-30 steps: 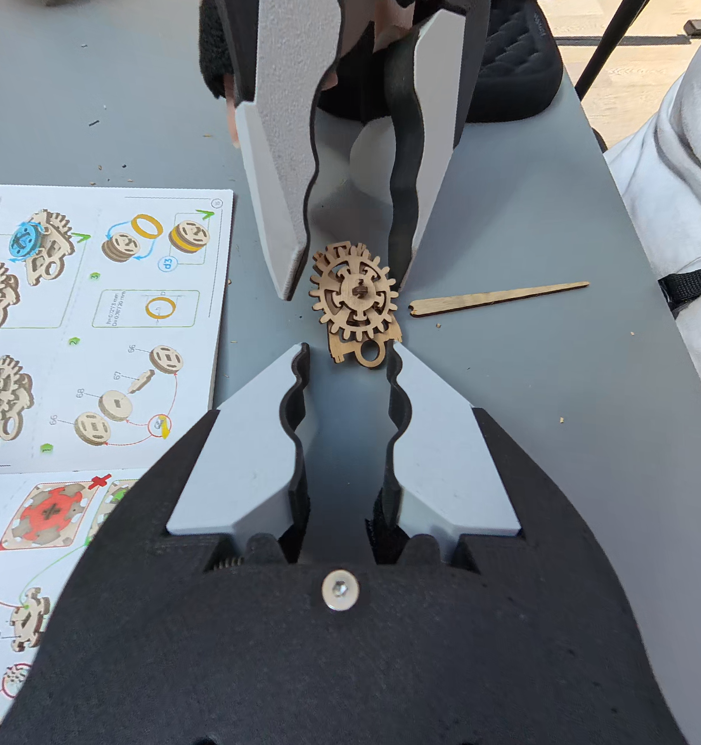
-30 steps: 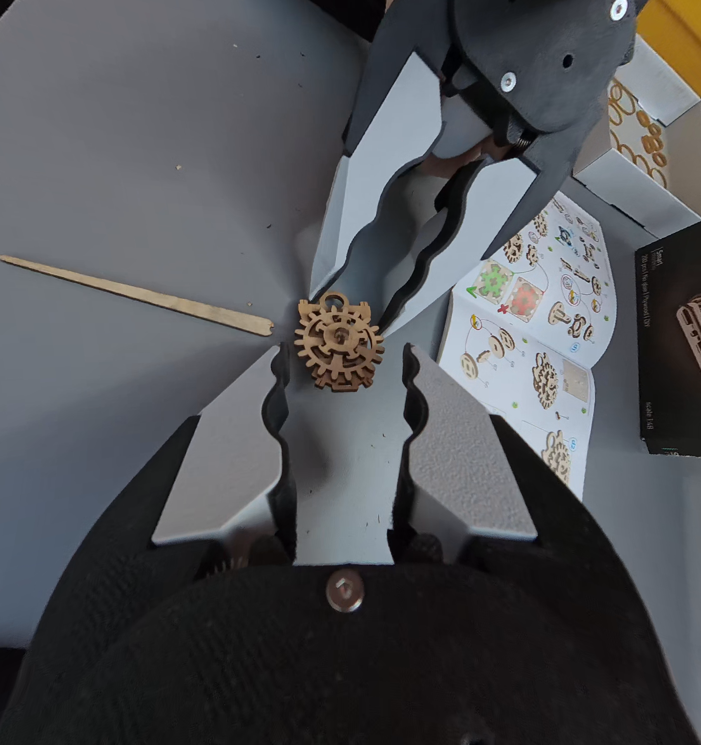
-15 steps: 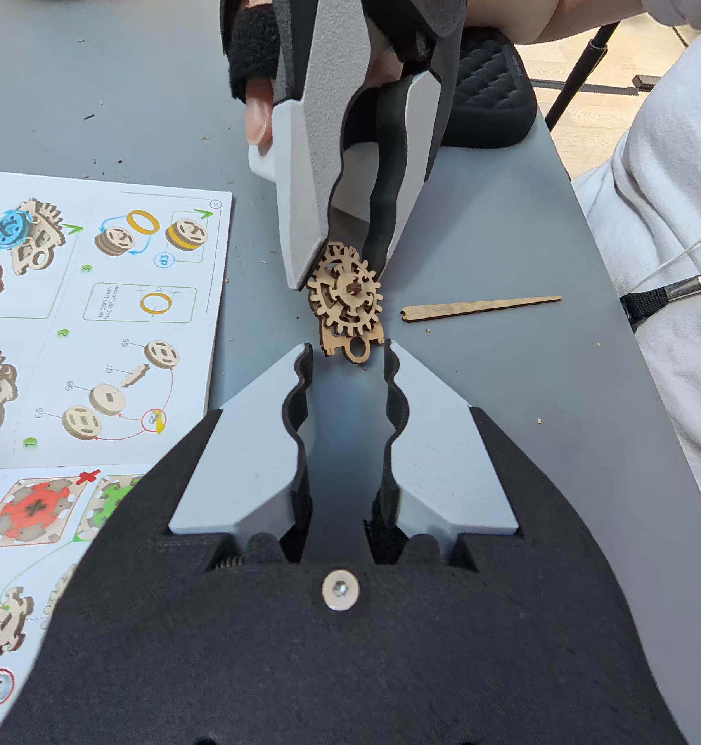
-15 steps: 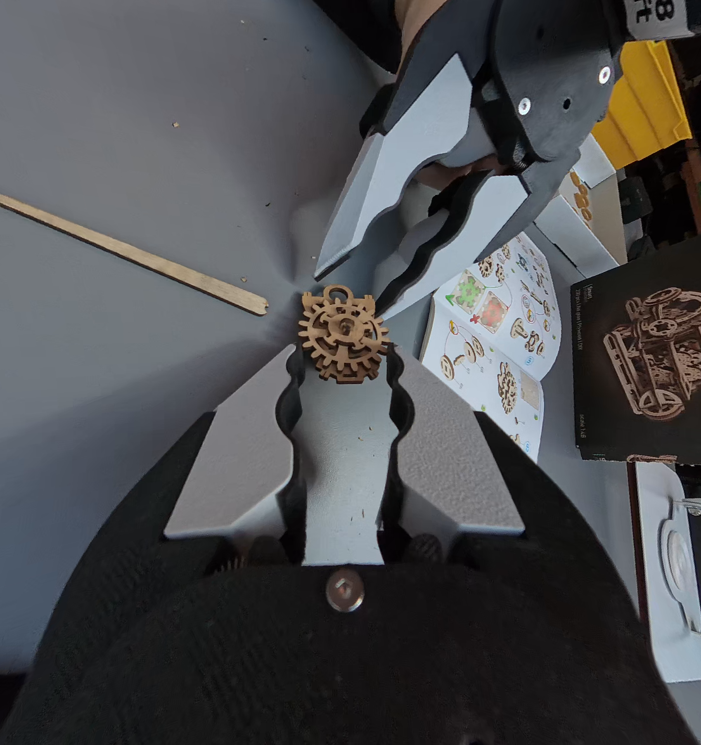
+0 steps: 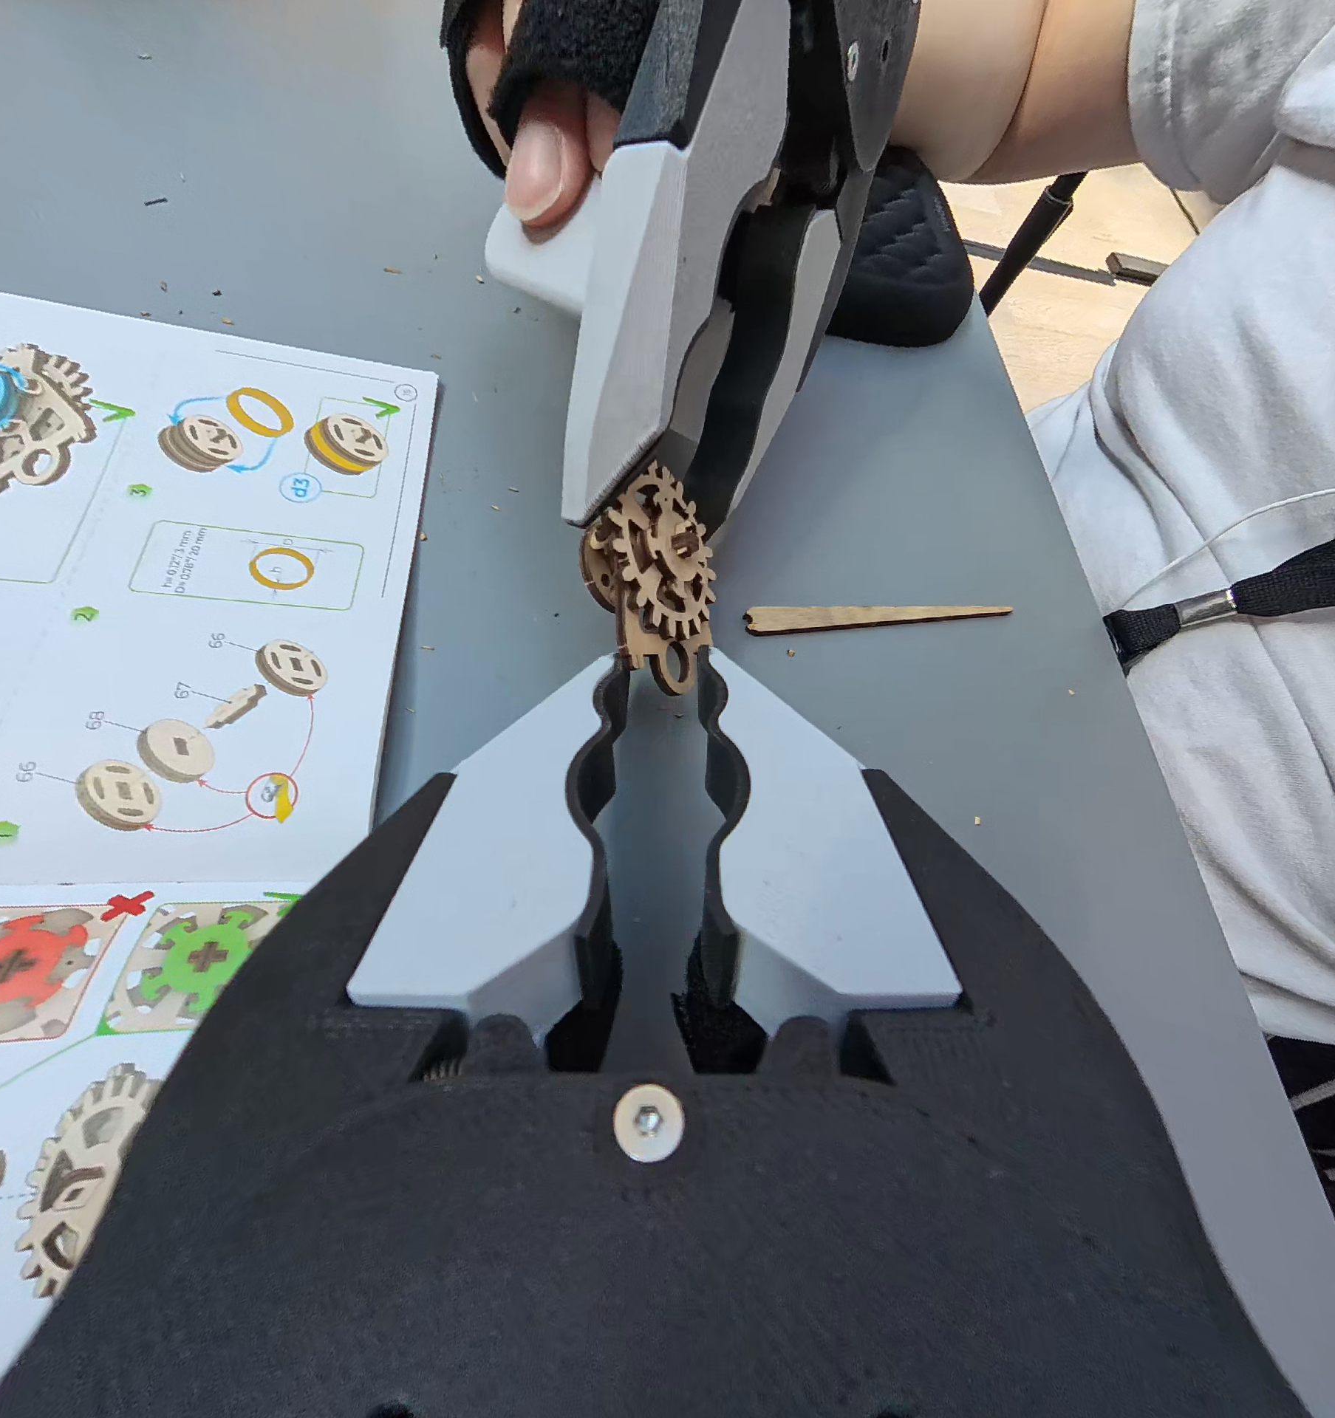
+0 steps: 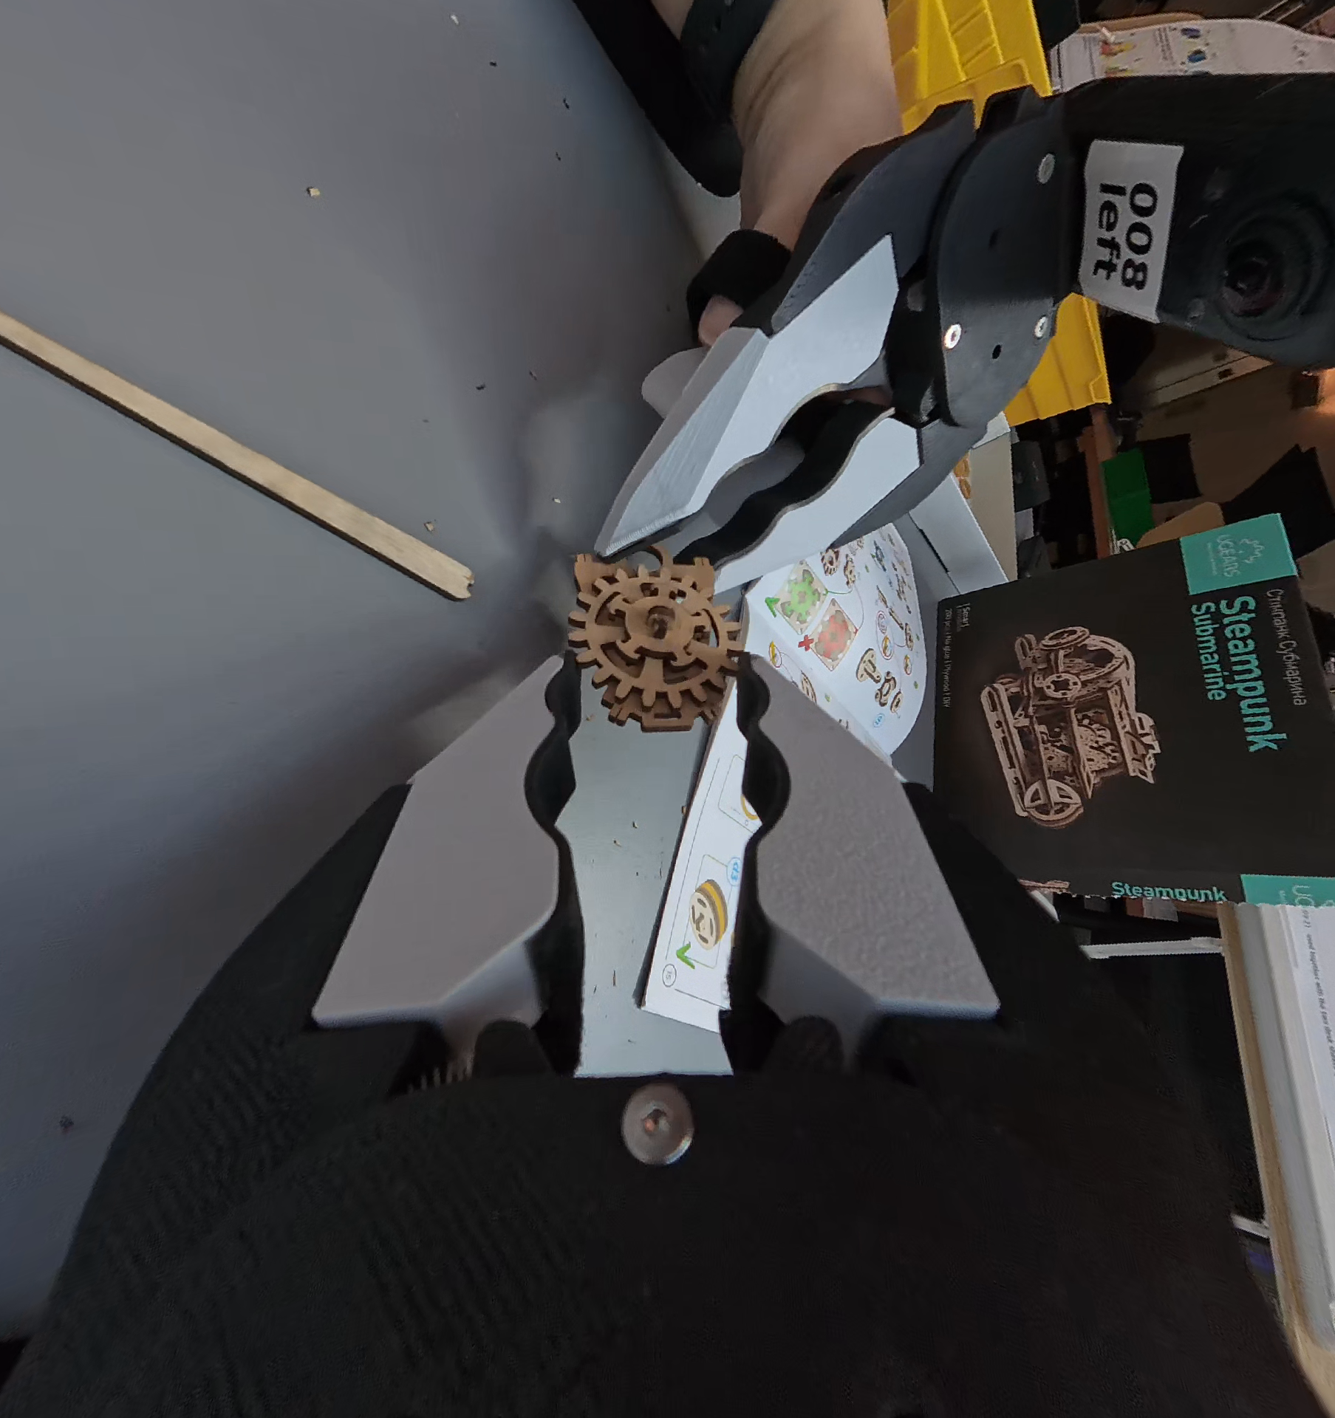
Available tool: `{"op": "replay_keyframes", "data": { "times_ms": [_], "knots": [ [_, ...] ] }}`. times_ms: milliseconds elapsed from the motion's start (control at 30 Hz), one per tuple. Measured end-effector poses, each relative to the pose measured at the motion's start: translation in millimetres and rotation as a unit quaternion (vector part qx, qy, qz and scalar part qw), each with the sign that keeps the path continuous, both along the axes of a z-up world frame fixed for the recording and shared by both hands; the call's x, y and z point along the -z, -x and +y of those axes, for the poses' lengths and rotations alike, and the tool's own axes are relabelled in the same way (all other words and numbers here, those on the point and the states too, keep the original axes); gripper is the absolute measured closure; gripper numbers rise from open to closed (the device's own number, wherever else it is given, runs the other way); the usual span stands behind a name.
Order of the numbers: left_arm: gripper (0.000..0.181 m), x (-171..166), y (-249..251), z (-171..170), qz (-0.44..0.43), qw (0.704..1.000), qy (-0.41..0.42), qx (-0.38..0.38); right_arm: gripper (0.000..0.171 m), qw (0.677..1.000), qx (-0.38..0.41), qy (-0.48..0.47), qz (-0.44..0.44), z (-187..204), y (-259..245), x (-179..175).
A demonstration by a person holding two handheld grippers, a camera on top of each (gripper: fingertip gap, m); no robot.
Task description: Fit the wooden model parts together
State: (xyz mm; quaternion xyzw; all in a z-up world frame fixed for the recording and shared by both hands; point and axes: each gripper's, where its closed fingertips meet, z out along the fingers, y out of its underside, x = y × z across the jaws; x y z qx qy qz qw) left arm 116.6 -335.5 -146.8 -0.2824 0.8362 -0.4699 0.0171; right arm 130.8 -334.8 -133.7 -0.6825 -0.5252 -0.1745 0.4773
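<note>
A small wooden gear assembly (image 5: 652,575), several stacked cogs on a plate with a ring tab, hangs tilted above the grey table (image 5: 917,767). My right gripper (image 5: 652,518) comes down from above and is shut on its upper edge. In the right wrist view the gear assembly (image 6: 652,637) sits between that gripper's (image 6: 656,667) fingertips. My left gripper (image 5: 665,664) has its jaws narrowed onto the plate's bottom and ring tab. It shows in the right wrist view (image 6: 660,558) at the ring end.
A thin pointed wooden stick (image 5: 871,618) lies on the table right of the gear. An open instruction booklet (image 5: 188,614) lies on the left. A black kit box (image 6: 1148,729) stands beyond it. A person in white (image 5: 1224,614) sits at the table's right edge.
The right gripper closed on the gear assembly and lifted it off the table, tilting it. The left gripper's jaws narrowed onto its ring end.
</note>
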Motion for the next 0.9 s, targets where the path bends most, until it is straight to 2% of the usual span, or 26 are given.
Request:
{"op": "replay_keyframes", "data": {
  "times_ms": [33,233,333,467,533,600,667,733,767,800,900],
  "knots": [
    [0.166,0,0,0,0.01,1.0,0.006,-0.002,0.131,1.0,0.001,0.002,0.007,0,0,0],
    [0.172,-5,-1,1,0.088,0.994,0.068,-0.019,0.13,1.0,0.009,-0.008,0.003,3,-3,-2],
    [0.18,-12,-3,2,0.093,0.991,0.091,-0.024,0.13,1.0,0.02,-0.019,-0.002,6,-7,-4],
    [0.18,-19,-10,12,0.08,0.99,0.102,-0.052,0.129,0.997,0.074,-0.018,0.015,8,-28,-17],
    [0.18,-20,-12,18,0.076,0.99,0.101,-0.063,0.129,0.992,0.104,-0.011,0.069,5,-38,-31],
    [0.18,-23,-16,23,0.071,0.988,0.109,-0.078,0.131,0.962,0.208,0.05,0.169,-1,-57,-36],
    [0.181,-26,-20,28,0.067,0.986,0.117,-0.094,0.13,0.888,0.272,0.154,0.336,-16,-34,-35],
    [0.181,-28,-23,32,0.061,0.985,0.12,-0.104,0.13,0.812,0.267,0.228,0.467,-30,14,-33],
    [0.181,-29,-24,34,0.058,0.985,0.12,-0.108,0.13,0.79,0.3,0.246,0.475,-36,24,-21],
    [0.181,-30,-25,35,0.056,0.985,0.119,-0.112,0.125,0.787,0.327,0.261,0.453,-42,32,-8],
    [0.18,-31,-28,36,0.047,0.984,0.117,-0.123,0.106,0.801,0.39,0.254,0.377,-47,42,13]
  ]
}}
